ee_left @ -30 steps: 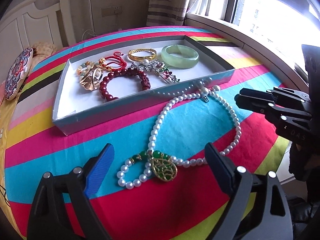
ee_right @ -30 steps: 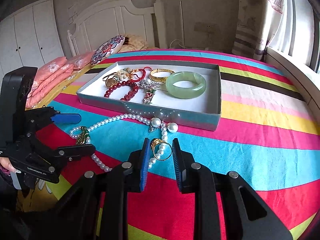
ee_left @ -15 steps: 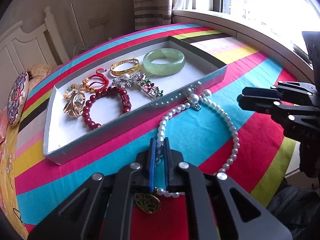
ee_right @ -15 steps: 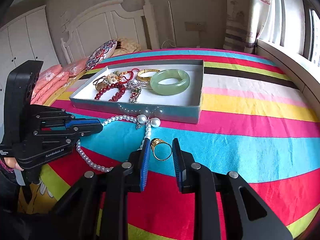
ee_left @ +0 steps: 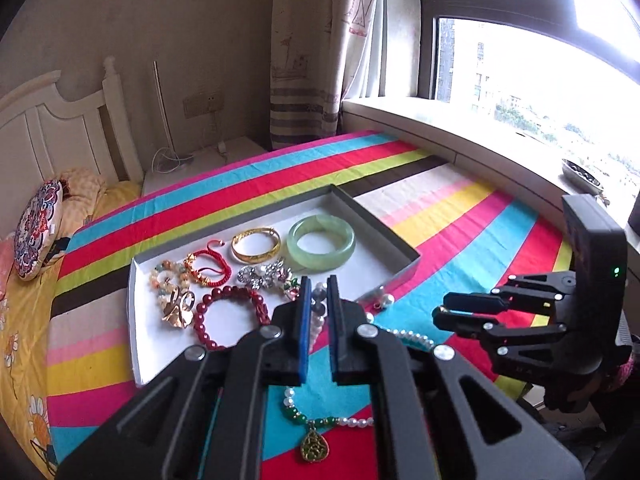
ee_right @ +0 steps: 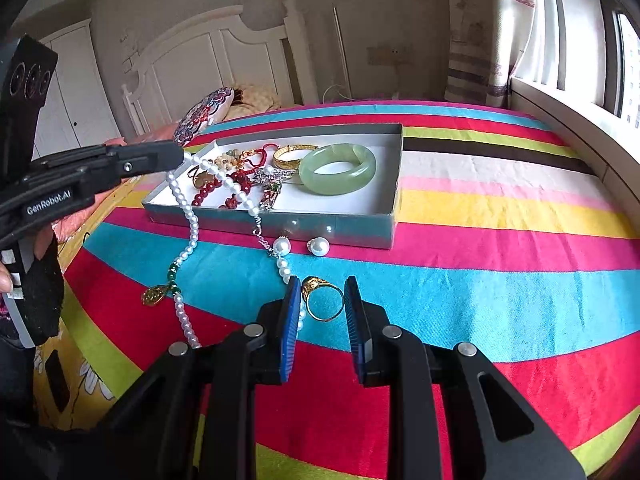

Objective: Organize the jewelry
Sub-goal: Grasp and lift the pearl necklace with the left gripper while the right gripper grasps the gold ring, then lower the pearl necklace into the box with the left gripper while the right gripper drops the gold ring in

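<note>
My left gripper [ee_right: 178, 156] has its jaws clamped on the pearl necklace [ee_right: 192, 220]. The strand hangs from them in two runs down to the striped bed cover [ee_right: 500, 292]. The green pendant [ee_left: 313, 447] and the clasp pearls [ee_right: 320, 246] rest on the cover below and ahead of the jaws.

My right gripper [ee_right: 322, 300] has its jaws narrowly parted around the gold ring [ee_right: 323, 298]. I cannot tell whether the pads press on it.

Risks:
- One run of pearls crosses the near wall of the tray [ee_right: 360, 228] and lies over the red bead bracelet [ee_right: 218, 192]. Lifting further may snag it and drag pieces out.
- The lower pearl run passes just beside my right jaws. Closing or lifting there may catch it.
- The grip holds few beads; a swing may let the strand slip.

Room: the tray's right half beyond the jade bangle [ee_right: 337, 168] is bare. The cover right of my right jaws is open. The tray wall stands between the hanging strand and the interior.
</note>
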